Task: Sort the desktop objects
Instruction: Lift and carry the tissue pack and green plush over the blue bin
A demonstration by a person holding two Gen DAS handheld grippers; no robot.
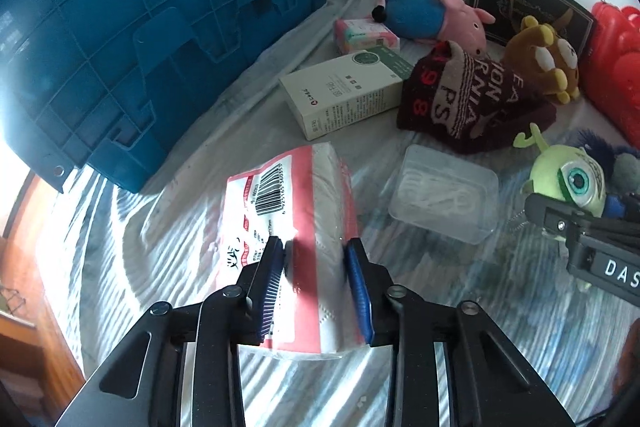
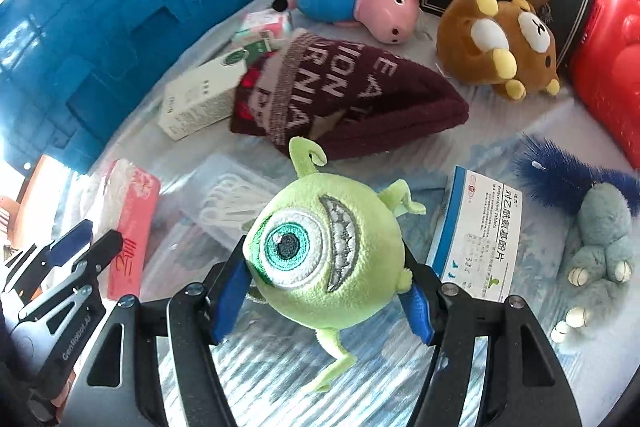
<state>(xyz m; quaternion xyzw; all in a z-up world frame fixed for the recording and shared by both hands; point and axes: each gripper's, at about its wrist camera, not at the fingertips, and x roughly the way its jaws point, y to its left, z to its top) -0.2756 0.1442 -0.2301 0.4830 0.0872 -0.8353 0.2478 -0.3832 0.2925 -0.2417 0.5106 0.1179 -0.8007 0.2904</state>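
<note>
Bright daylight on a rippled pale cloth [image 1: 140, 259] — wooden furniture [image 1: 24, 267] at left.

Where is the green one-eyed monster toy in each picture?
Left wrist view: the green one-eyed monster toy is at the right edge, beside the clear plastic box.
Right wrist view: it fills the centre, squeezed in the right claw.
Shared landmark: the dark red knitted hat lies just behind it in both views.

The medicine box [image 2: 478, 233] reads "Paracetamol Tablets"; the right claw [image 1: 608, 269] body shows "DAS".
</note>
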